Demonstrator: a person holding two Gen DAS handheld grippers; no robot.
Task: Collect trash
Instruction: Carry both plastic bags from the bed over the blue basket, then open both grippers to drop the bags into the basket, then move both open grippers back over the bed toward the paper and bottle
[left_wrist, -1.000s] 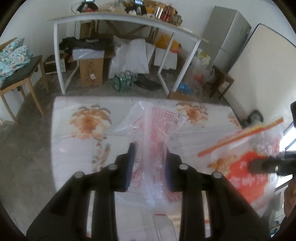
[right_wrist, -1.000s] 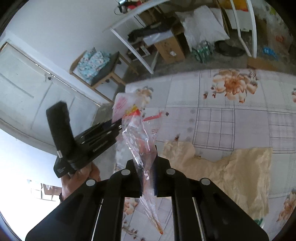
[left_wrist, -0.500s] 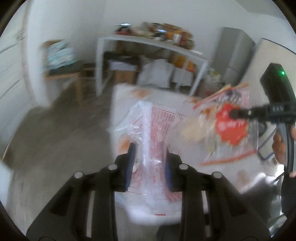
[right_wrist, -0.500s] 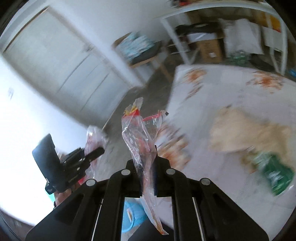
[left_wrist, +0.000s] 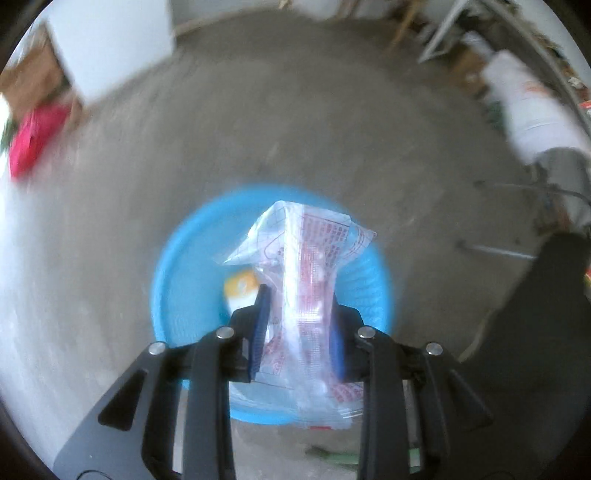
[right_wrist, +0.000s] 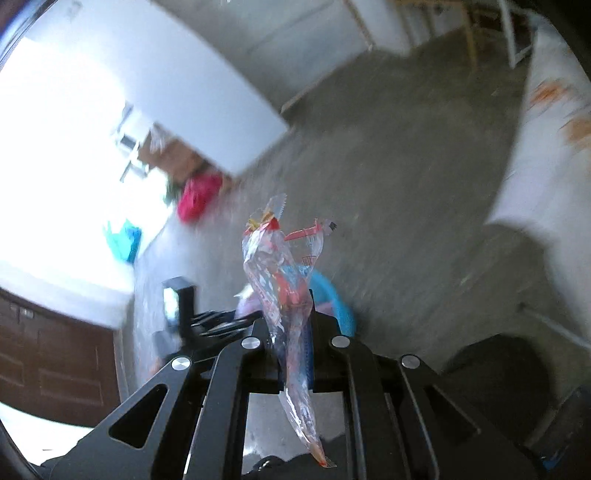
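My left gripper (left_wrist: 298, 325) is shut on a clear plastic bag with red print (left_wrist: 308, 258) and holds it right above a round blue basket (left_wrist: 184, 266) on the floor. A yellow and white item (left_wrist: 241, 286) lies inside the basket. My right gripper (right_wrist: 290, 332) is shut on a crumpled clear wrapper with red and orange print (right_wrist: 280, 280). In the right wrist view the blue basket (right_wrist: 338, 301) peeks out behind that wrapper, and the left gripper's body (right_wrist: 184, 314) shows at lower left.
Grey concrete floor (left_wrist: 295, 122) surrounds the basket. A white panel and a red object (left_wrist: 27, 144) stand at the left. A floral-covered table (right_wrist: 546, 147) is at the right in the right wrist view. White sacks and shelf legs (left_wrist: 532, 103) are far right.
Both grippers swung away from the floral table, down toward the floor. The blue basket has come into view under my left gripper. Both still hold their bags.
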